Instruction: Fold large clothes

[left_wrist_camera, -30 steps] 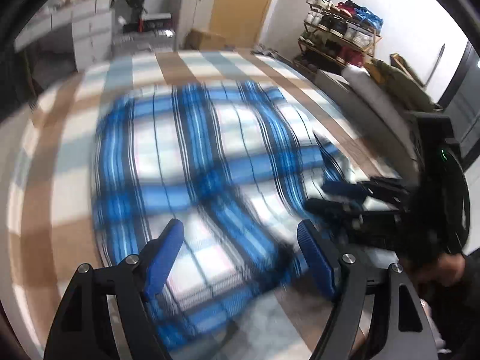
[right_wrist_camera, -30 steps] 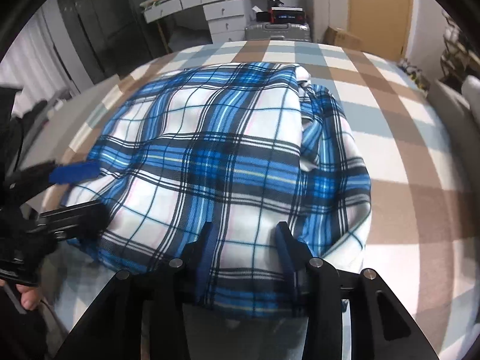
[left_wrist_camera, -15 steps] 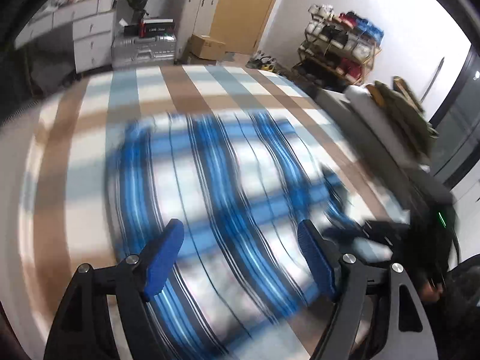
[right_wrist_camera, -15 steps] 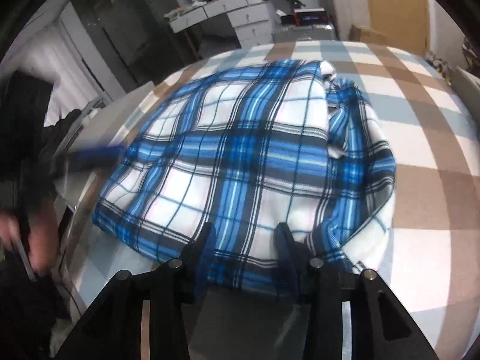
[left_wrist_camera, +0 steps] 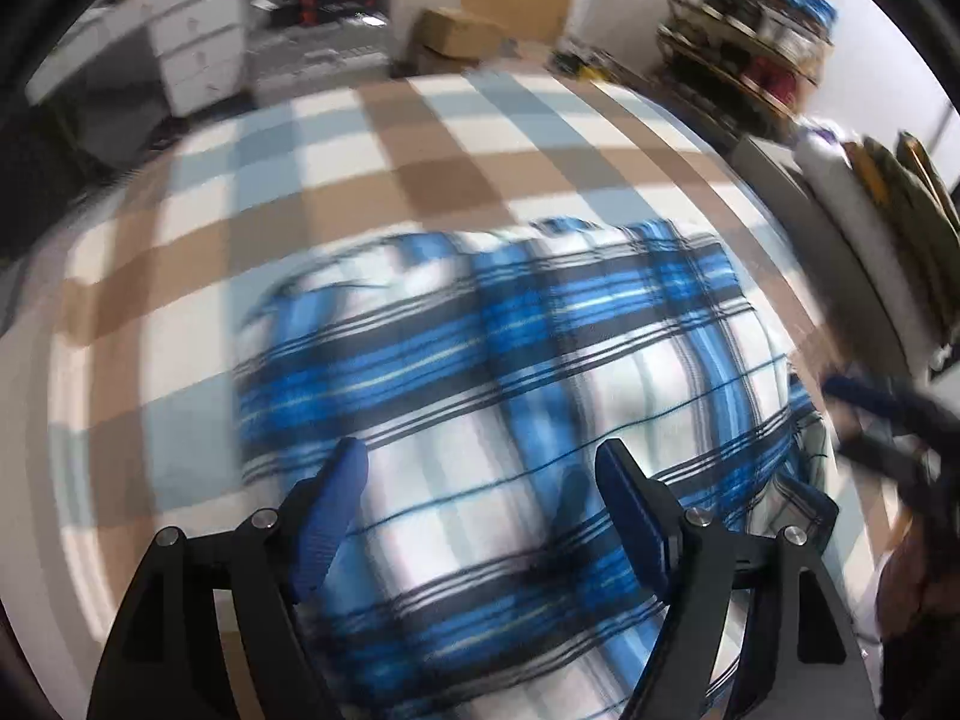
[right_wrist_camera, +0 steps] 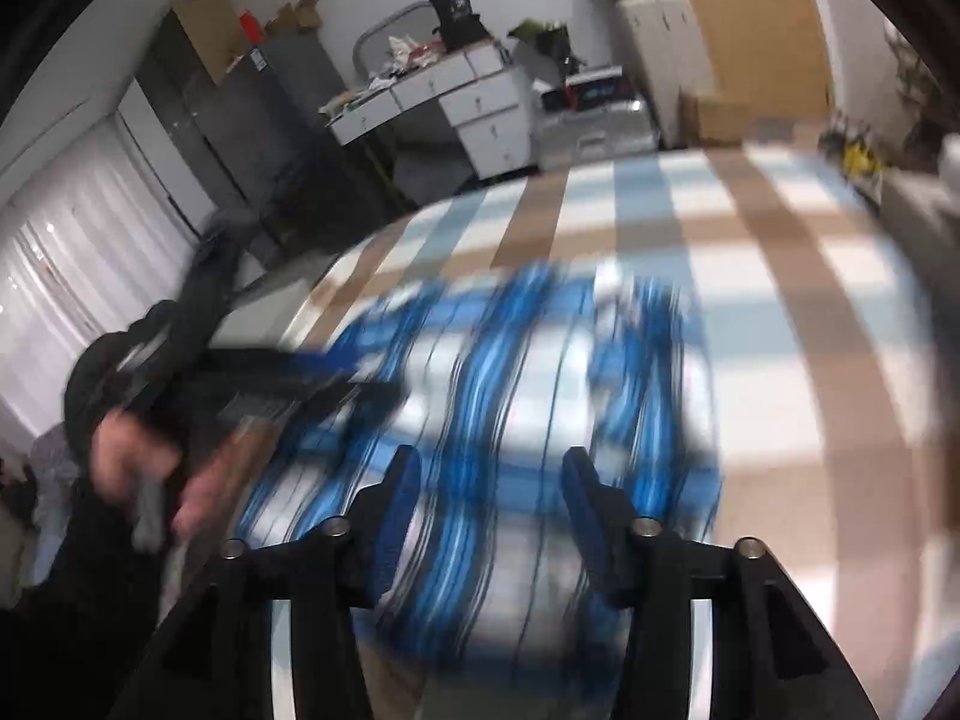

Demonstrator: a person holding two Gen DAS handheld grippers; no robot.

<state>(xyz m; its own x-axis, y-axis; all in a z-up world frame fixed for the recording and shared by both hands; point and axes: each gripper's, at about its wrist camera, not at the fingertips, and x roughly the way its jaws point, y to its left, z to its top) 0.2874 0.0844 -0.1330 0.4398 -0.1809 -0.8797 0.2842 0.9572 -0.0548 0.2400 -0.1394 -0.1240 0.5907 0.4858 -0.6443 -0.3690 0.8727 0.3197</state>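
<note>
A blue, white and black plaid garment [left_wrist_camera: 510, 396] lies folded in a broad block on the checked bed cover [left_wrist_camera: 336, 180]. My left gripper [left_wrist_camera: 480, 480] hovers over its near part, open, with nothing between the fingers. In the right wrist view the garment [right_wrist_camera: 510, 396] is blurred by motion. My right gripper [right_wrist_camera: 492, 480] is above its near edge; the jaws are opening and the pads press on no cloth. Each gripper shows in the other's view: the right gripper [left_wrist_camera: 870, 414] at the right edge, the left gripper [right_wrist_camera: 312, 372] with a hand [right_wrist_camera: 138, 462] at the left.
The bed fills most of both views. Beyond its far edge stand white drawers [right_wrist_camera: 480, 114], a silver suitcase [right_wrist_camera: 594, 126] and a cardboard box [left_wrist_camera: 456, 30]. A shoe rack [left_wrist_camera: 750, 42] and a grey bench with cushions [left_wrist_camera: 840, 180] line the right side.
The right gripper has lifted off the garment's near edge and its jaws have widened. The left gripper has swung across the garment, still open. Both views are now blurred.
</note>
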